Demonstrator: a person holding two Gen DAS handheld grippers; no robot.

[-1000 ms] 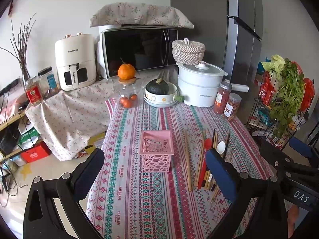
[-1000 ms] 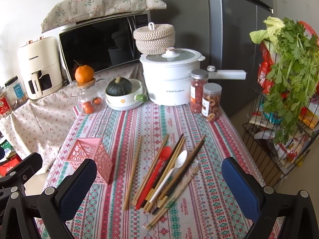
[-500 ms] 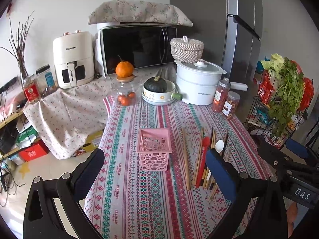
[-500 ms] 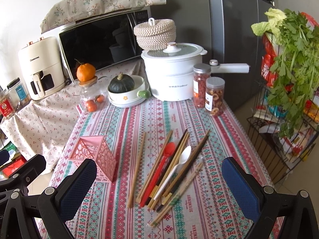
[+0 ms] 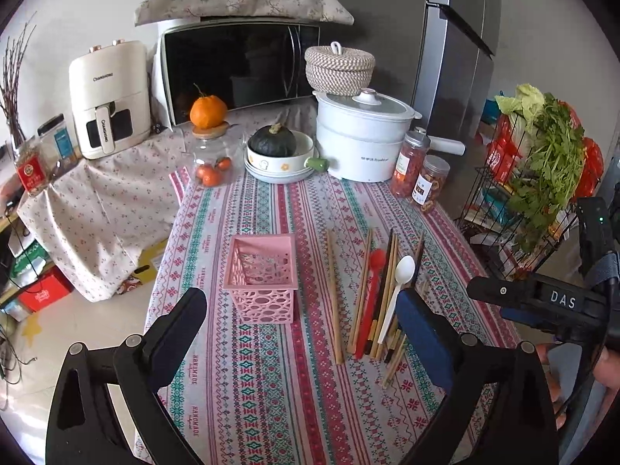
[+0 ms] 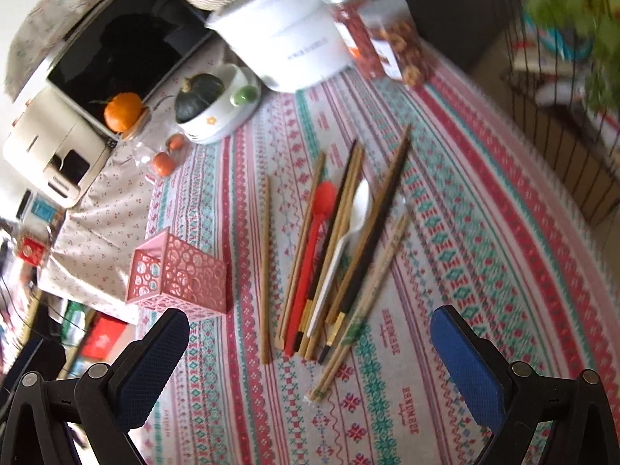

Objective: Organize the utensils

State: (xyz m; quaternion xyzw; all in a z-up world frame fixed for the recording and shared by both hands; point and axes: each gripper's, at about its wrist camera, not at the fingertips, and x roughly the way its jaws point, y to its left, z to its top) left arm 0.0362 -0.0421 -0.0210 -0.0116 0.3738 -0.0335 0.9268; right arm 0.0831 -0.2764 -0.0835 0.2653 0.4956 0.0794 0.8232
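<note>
My right gripper (image 6: 310, 352) hangs over the worktop (image 6: 484, 209) with fingers wide apart and empty, the chopsticks (image 6: 341, 240), red spoon (image 6: 310, 244) and white spoon (image 6: 345, 240) fanned at twelve o'clock. My left gripper (image 5: 298, 333) is likewise spread and holds nothing, the pink basket (image 5: 263, 275) just ahead at eleven. The sticks overlap tightly, so I judge a pinch could catch several, scatter them, or roll one off the edge.
</note>
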